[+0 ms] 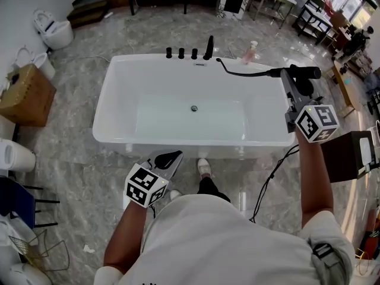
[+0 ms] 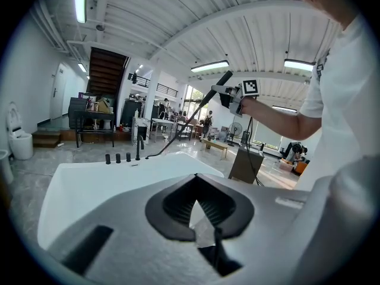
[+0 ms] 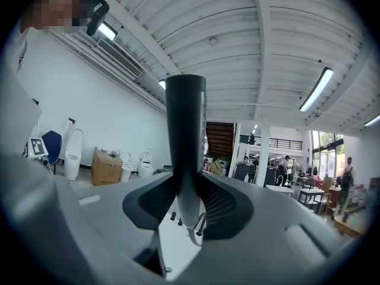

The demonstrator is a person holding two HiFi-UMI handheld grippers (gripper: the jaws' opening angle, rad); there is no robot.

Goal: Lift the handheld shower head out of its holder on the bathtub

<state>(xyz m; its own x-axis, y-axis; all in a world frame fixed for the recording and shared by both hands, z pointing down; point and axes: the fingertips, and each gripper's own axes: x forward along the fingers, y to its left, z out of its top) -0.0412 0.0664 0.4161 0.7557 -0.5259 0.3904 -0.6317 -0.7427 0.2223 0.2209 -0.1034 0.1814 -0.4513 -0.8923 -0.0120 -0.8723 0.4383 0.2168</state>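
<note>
Holding the right gripper (image 1: 289,76) clamped on the handheld shower head (image 1: 306,72), above the bathtub's (image 1: 142,58) right end, I'd raise it gently so the hose (image 1: 237,73) trails slack; the left gripper (image 1: 168,158) hangs empty before the bathtub, jaws together.

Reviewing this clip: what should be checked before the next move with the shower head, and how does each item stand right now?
1. Grip: right gripper has its jaws closed on the shower head handle: ok.
2. Shower head lifted clear of the bathtub, held above its right end: ok.
3. Hose runs free from the far rim, no snag seen: ok.
4. Pink bottle beside the hose, touching it or not: cannot tell.
5. Left gripper has nothing between its jaws and is on the bathtub's near side: ok.
</note>
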